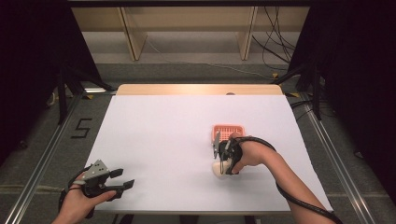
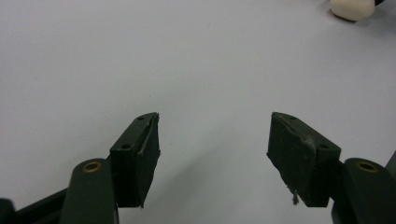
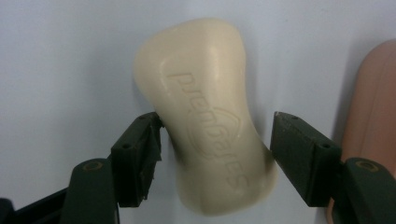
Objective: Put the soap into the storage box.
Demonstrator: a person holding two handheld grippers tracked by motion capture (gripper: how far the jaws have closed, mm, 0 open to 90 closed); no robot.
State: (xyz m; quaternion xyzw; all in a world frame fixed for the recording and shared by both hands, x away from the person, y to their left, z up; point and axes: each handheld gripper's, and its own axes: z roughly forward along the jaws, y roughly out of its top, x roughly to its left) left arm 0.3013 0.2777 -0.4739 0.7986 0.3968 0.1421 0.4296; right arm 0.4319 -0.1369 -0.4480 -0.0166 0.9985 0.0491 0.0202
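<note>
Soap, a cream-coloured bar with rounded corners and raised lettering (image 3: pixel 205 116), lay flat on the white surface (image 1: pixel 163 140) between the two black jaws of the right tongs (image 3: pixel 217 154). In the right gripper view it filled the middle of the frame, running from the upper centre down to the bottom centre, tilted a little. The jaws stood spread on either side of its lower half, the left one just at its edge and the right one a small gap away; whether either touched it I could not tell. In the high view the same bar (image 1: pixel 217 169) showed at the lower right of centre, under the right tongs (image 1: pixel 223 163), which a hand (image 1: pixel 250 154) held pointing downward.

Just beyond the tongs, toward the middle right of the high view, sat a small salmon-pink plastic basket with a gridded bottom (image 1: pixel 228 130); its inside looked bare, though part of it was hidden. Its smooth pink wall (image 3: pixel 373 121) ran along the right edge of the right gripper view, near the bar but apart from it.

The left tongs (image 1: pixel 122 183) hung at the lower left of the high view, well apart from the bar, jaws wide and holding nothing, as the left gripper view (image 2: pixel 215 154) confirmed above bare white surface. The bar (image 2: pixel 352 8) peeked in at that view's upper right corner.
</note>
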